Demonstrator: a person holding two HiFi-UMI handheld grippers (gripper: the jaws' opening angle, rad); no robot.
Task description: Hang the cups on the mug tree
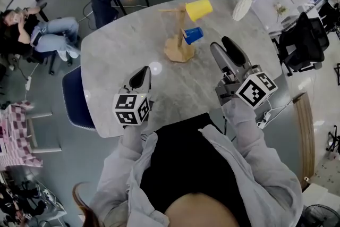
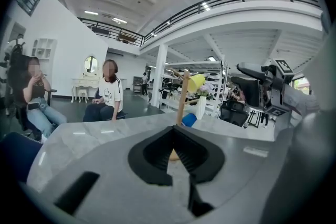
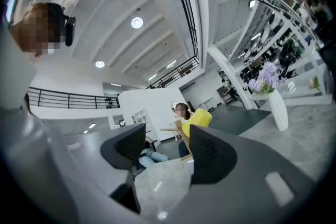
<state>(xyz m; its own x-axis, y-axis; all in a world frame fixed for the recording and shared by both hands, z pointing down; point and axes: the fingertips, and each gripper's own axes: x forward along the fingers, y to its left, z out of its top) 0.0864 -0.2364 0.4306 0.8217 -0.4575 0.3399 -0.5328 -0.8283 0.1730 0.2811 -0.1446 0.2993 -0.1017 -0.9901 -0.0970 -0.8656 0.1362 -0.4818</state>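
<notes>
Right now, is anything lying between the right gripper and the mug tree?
No. In the head view, only bare table separates the right gripper from the mug tree, whose blue cup hangs on the side facing that gripper.

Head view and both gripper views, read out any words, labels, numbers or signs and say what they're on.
No readable words or numbers anywhere.
The marker cube on the left gripper and the marker cube on the right gripper: black-and-white square patterns, no letters.
The seated person's white shirt: dark print, too small to read.
The yellow cup and the blue cup: plain.
</notes>
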